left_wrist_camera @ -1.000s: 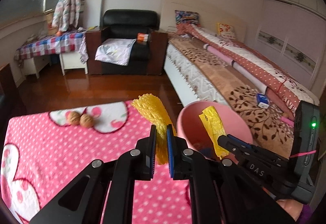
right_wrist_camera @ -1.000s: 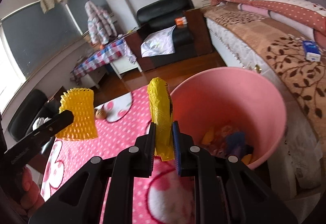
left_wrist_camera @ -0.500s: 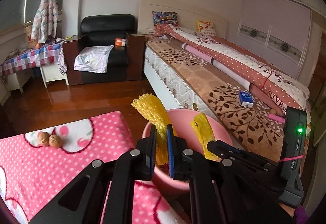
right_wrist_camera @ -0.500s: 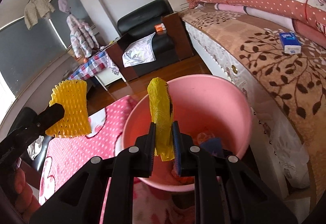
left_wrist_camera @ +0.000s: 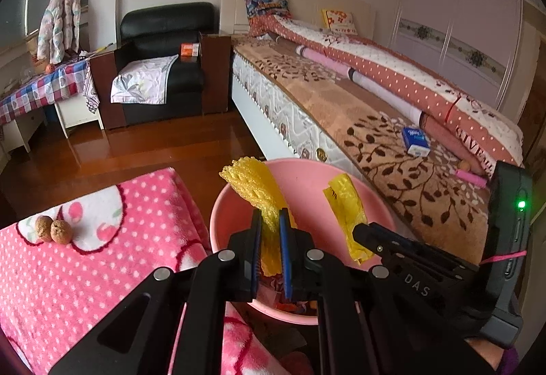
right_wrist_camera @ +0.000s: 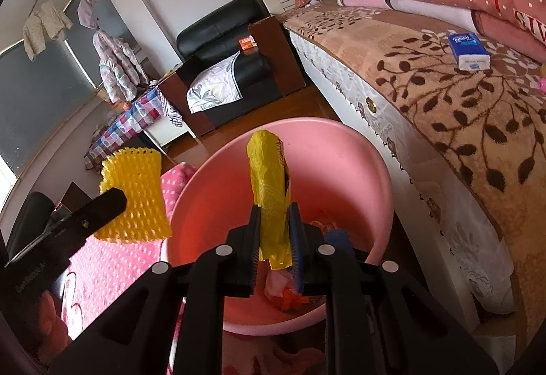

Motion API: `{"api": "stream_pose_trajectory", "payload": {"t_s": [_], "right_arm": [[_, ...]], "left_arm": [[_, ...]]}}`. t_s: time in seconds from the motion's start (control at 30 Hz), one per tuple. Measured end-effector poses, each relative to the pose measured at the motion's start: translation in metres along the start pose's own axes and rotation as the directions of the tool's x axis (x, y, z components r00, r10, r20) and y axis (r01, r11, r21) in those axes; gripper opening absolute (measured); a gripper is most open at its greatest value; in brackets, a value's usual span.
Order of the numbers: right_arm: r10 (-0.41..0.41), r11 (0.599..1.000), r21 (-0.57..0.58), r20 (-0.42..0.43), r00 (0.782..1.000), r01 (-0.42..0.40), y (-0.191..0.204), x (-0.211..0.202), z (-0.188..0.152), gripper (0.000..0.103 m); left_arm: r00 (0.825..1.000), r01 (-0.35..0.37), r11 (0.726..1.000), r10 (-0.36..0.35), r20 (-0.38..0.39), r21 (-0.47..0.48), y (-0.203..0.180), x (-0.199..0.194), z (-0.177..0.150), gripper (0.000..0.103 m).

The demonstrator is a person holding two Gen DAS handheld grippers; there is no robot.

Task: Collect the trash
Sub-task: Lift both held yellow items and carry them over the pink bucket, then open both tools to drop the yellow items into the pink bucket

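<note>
Trash in both grippers, both over the pink bin (right_wrist_camera: 358,149) so a release drops straight in. My left gripper (left_wrist_camera: 270,255) is clamped on the yellow foam fruit net (left_wrist_camera: 254,190), held upright above the bin's near-left rim; in the right view the net sits partly over the edge, so I judge it needs to go a bit further in. My right gripper (right_wrist_camera: 275,238) pinches the yellow plastic wrapper (right_wrist_camera: 268,183), well inside the mouth. Earlier trash lies at the bin bottom. Bin stands between the pink dotted blanket (left_wrist_camera: 85,272) and the bed (left_wrist_camera: 392,153). Two walnuts (left_wrist_camera: 54,230) sit on the blanket. Next: open both.
</note>
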State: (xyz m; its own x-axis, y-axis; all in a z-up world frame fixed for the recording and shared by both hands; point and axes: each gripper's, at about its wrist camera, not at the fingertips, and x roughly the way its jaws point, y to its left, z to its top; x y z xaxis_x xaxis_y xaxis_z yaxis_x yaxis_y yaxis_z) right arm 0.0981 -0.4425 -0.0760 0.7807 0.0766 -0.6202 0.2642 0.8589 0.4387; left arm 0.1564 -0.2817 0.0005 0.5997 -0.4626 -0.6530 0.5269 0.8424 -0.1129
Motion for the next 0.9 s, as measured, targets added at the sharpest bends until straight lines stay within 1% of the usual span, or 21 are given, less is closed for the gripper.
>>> {"api": "stream_pose_trajectory", "payload": {"t_s": [0.43, 0.77, 0.8, 0.87, 0.9], "right_arm": [[-0.028, 0.999, -0.023, -0.029, 0.999, 0.027, -0.002, 0.013, -0.005, 0.016], [-0.044, 0.999, -0.018, -0.04, 0.998, 0.043, -0.006, 0.017, -0.006, 0.016], [-0.045, 0.999, -0.018, -0.039, 0.998, 0.044, -0.005, 0.017, -0.006, 0.016], [-0.047, 0.999, -0.014, -0.039, 0.998, 0.046, -0.006, 0.017, -0.006, 0.016], [-0.049, 0.999, -0.011, -0.037, 0.998, 0.048, -0.006, 0.017, -0.006, 0.016]], "left_arm": [[0.998, -0.016, 1.0, 0.017, -0.068, 0.013, -0.001, 0.031, -0.011, 0.009], [0.995, -0.016, 1.0, 0.017, -0.095, 0.008, 0.0, 0.04, -0.015, 0.009], [0.995, -0.017, 1.0, 0.017, -0.094, 0.002, 0.001, 0.04, -0.015, 0.01], [0.995, -0.013, 1.0, 0.013, -0.094, -0.005, 0.001, 0.039, -0.015, 0.018], [0.996, -0.01, 1.0, 0.009, -0.093, -0.008, 0.001, 0.039, -0.015, 0.025]]}}
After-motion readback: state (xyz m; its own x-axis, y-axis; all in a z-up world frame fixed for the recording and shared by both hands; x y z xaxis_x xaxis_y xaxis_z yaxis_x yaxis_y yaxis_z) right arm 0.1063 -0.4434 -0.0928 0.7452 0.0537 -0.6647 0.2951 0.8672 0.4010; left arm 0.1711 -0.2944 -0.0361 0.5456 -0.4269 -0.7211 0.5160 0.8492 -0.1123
